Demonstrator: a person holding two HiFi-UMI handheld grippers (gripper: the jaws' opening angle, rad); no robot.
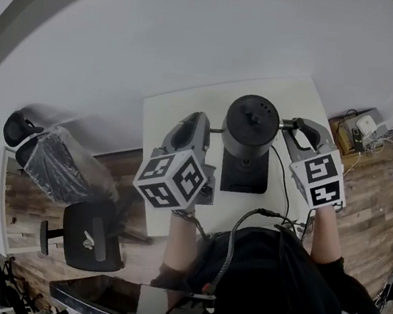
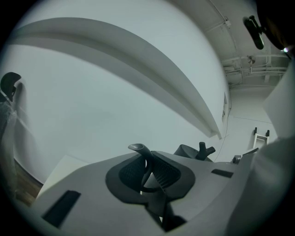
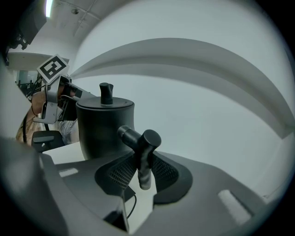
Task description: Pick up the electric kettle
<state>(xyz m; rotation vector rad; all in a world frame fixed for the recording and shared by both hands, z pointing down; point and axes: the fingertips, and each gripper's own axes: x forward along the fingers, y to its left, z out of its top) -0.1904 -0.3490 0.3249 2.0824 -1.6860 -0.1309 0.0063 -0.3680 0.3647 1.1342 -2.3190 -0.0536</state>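
the rigid matte black gooseneck electric kettle (image 1: 251,124) looks weighty. right gripper (image 3: 143,173) clamps its handle (image 3: 144,138); left gripper (image 2: 150,170) nips the thin spout (image 2: 138,148).

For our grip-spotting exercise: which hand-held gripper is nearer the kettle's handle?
Right. The right hand-held gripper clamps the handle; the left hand-held gripper grips the spout, across the kettle.

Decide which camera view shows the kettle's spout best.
The left gripper view: the spout rises at the centre, clamped in the left tool. The head view shows only a sliver between that tool and the kettle; in the right gripper view the kettle hides it.
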